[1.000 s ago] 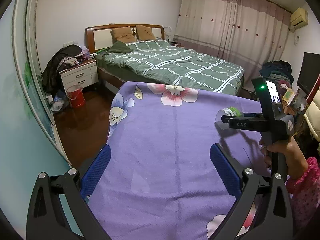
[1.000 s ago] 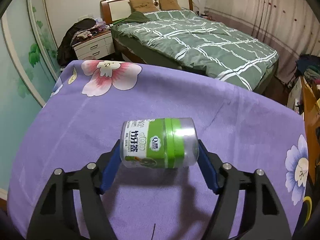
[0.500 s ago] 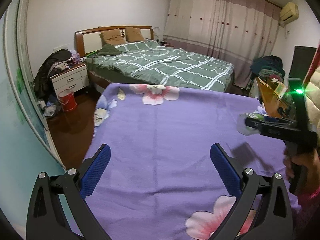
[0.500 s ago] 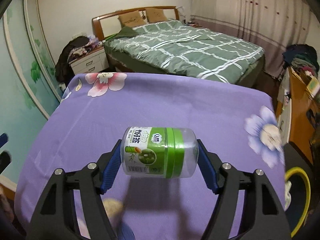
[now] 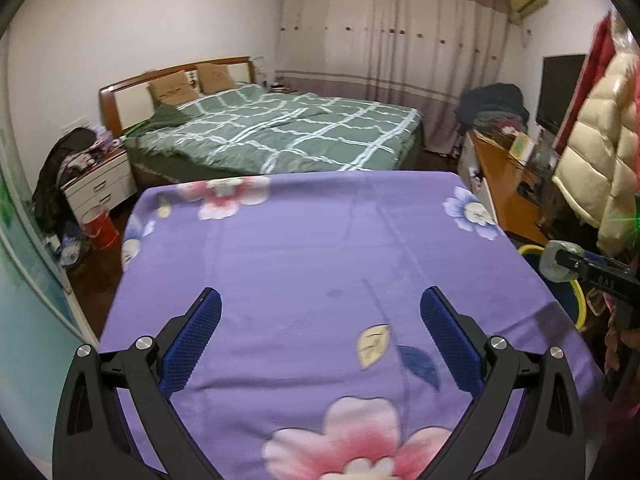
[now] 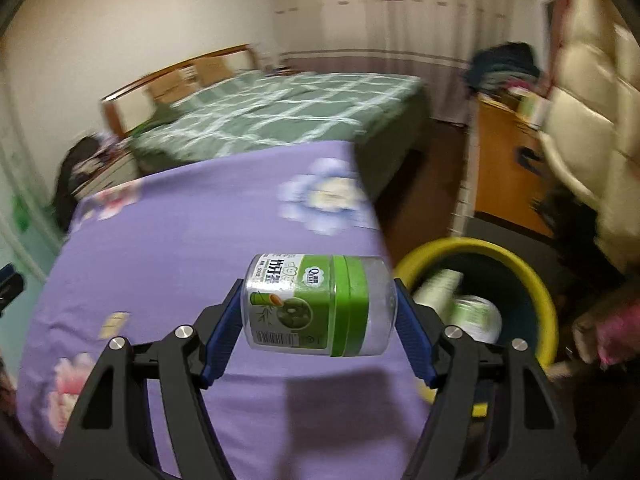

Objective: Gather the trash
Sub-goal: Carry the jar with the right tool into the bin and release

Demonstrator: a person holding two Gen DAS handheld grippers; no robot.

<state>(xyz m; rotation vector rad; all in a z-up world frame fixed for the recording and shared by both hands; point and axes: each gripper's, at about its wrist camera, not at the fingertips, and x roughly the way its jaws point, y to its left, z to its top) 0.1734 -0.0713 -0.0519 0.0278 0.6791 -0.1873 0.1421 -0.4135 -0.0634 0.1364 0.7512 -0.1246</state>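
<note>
Clear green-labelled jar (image 6: 318,306), sideways

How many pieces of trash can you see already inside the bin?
2 in the bin: a green-and-white carton at its left side, and a white roll-like container nearer the middle. The right tool blocks part of the bin, so more may be hidden.

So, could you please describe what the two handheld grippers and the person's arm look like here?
Both the left gripper and right gripper have matte black angular frames with triangular cutouts and silver round screw heads. Their fingers carry blue textured pads. In the left view, the right gripper's body bears white lettering, too small to read, with a green light glowing above. A pink sleeve shows. No cables are visible.
</note>
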